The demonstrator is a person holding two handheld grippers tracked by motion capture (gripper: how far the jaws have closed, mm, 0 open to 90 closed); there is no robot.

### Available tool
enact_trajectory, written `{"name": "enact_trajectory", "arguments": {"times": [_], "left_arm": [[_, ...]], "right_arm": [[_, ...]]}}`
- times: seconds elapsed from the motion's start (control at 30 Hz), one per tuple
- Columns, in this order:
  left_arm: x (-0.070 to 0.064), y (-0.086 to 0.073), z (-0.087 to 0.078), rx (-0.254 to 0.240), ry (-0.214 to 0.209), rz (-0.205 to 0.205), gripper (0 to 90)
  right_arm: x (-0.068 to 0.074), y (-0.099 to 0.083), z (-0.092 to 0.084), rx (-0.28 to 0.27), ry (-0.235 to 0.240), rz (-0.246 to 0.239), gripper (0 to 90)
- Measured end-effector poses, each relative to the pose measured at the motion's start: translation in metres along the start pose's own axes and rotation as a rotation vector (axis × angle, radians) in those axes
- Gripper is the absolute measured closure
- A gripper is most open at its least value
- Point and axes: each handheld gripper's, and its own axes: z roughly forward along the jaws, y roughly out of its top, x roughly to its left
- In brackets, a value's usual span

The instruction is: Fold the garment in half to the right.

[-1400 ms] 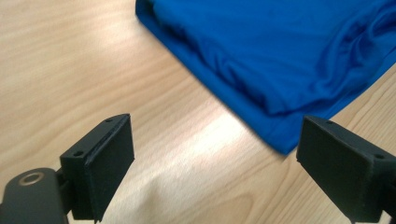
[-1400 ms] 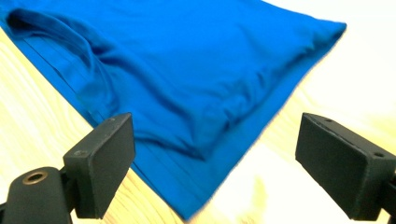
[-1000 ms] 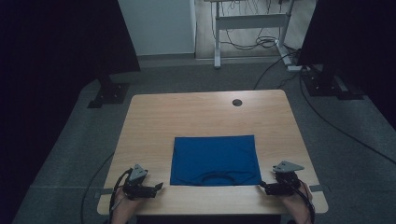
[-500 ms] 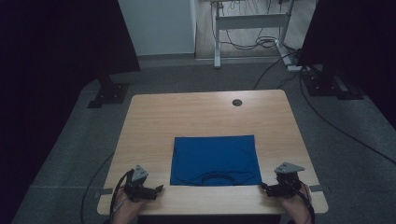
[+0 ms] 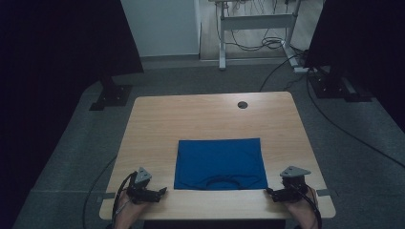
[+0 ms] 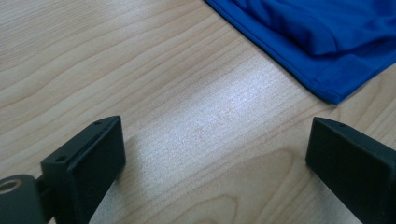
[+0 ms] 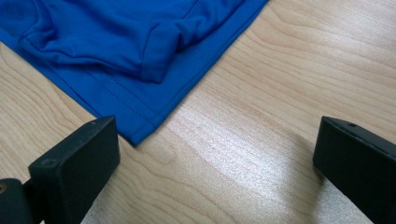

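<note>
Right tool view: stitched hem on blue cloth.

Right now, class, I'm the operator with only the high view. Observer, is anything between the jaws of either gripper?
Observer: No. The left gripper, jaws just eased in slightly yet wide apart, has bare table between them.
Operator: And the right?
Observer: The right gripper, jaws just opened wider, holds nothing; the stitched corner of the blue cloth lies just beyond one jaw, untouched.
</note>
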Motion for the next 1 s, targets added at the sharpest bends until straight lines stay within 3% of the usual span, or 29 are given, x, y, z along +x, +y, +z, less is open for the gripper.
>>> {"name": "enact_trajectory", "arguments": {"times": [0.23, 0.6, 1.0], "left_arm": [[0.003, 0.012, -0.001, -0.020, -0.032, -0.010, 6.1], [0.014, 0.035, -0.001, -0.068, -0.033, 0.005, 6.0], [0.016, 0.063, 0.009, -0.085, -0.039, 0.043, 6.1]], "right_arm": [[0.000, 0.000, 0.000, 0.003, 0.003, -0.001, 0.0], [0.000, 0.000, 0.000, 0.002, 0.002, 0.000, 0.0], [0.000, 0.000, 0.000, 0.002, 0.002, 0.000, 0.0]]}}
